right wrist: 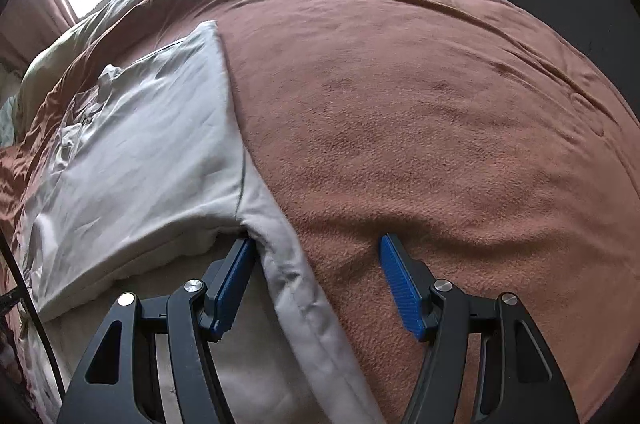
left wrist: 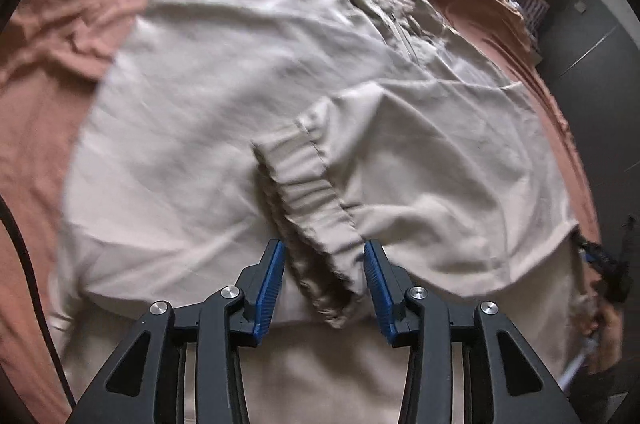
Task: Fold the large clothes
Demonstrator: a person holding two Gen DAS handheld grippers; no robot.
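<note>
A rust-brown bedspread (right wrist: 440,104) carried a soft, limp beige sweatshirt (left wrist: 224,96) spread across its nine o'clock side. The left gripper (left wrist: 324,276) gaped around the ribbed cuff (left wrist: 312,208), likely the firmest handhold. The right gripper (right wrist: 318,280) stood open astride the hem (right wrist: 296,288) at six o'clock

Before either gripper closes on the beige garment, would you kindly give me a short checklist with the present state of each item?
1. Left gripper open: ok.
2. Ribbed cuff lies between the left gripper's fingers: ok.
3. Right gripper open: ok.
4. Garment edge lies between the right gripper's fingers: ok, though nearer the left finger.
5. Beige garment spread flat on the brown blanket: not ok, creased, sleeve folded across.
6. Fingers touching fabric: cannot tell.
</note>
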